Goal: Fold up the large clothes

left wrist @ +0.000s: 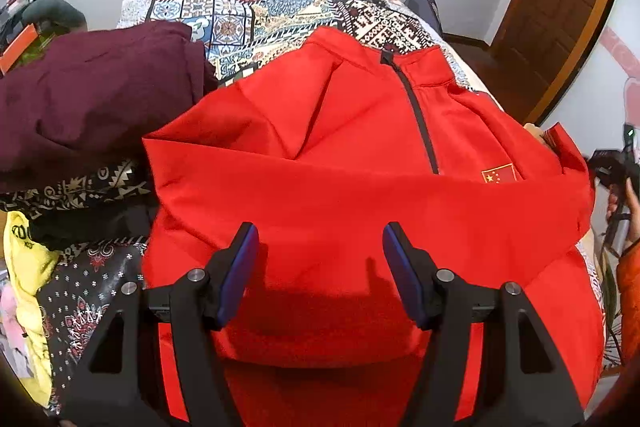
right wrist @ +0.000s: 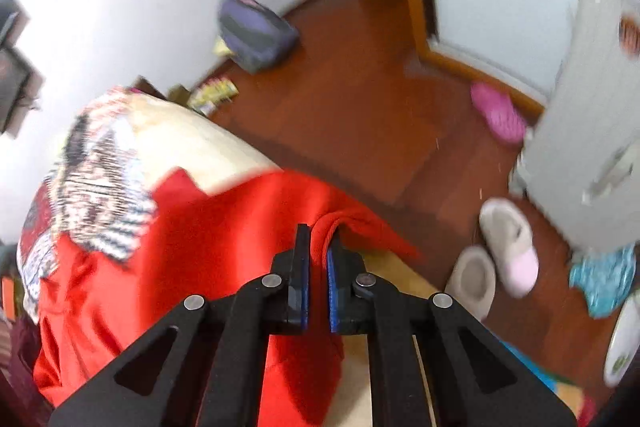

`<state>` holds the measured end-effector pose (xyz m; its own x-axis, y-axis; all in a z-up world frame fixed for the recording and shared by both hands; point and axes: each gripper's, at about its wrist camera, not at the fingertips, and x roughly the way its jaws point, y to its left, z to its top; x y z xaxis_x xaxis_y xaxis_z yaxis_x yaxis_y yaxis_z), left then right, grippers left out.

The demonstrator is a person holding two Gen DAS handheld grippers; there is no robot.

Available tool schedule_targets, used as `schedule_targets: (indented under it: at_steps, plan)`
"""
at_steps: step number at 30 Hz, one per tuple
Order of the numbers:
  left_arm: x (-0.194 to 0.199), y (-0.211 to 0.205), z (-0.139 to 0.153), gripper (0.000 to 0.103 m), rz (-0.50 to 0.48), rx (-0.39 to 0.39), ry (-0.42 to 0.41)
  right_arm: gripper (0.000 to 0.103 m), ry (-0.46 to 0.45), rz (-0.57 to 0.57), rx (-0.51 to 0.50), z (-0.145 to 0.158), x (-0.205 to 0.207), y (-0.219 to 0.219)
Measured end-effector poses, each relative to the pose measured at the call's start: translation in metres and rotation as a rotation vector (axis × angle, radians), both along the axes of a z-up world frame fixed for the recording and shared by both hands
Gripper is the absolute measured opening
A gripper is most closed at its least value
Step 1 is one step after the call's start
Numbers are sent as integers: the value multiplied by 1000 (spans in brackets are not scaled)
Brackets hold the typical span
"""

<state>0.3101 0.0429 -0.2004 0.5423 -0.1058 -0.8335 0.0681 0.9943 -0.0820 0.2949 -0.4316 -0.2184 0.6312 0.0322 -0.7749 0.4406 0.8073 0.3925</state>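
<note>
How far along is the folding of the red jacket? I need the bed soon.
Done: the red jacket lies zipped on the patterned bedspread, with one flap folded over its front. In hand: the right gripper is shut on a bunched red edge at the bed's side; the left gripper hovers open above it. Left: most folds, plus the maroon garment beside it.

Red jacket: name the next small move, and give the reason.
Probably close the left gripper on the red jacket. Its jaws stand open over the cloth, gripping nothing, while the right gripper already pinches the jacket's edge near the bed side.
</note>
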Motion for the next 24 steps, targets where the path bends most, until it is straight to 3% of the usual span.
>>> schedule_targets:
  at_steps: [7,12,17,24]
  plan:
    - [-15,-3,19,64,-21,-10,-43,5,-234,176,-149,116,-27,55]
    - [-29,-3,37,64,-38,-16,-83,5,-317,366,-136,152,-37,116]
    - [-44,-2,47,64,-53,-10,-107,5,-250,577,-77,128,-45,189]
    - [-60,4,42,65,-61,-13,-86,5,32,807,-19,32,-50,273]
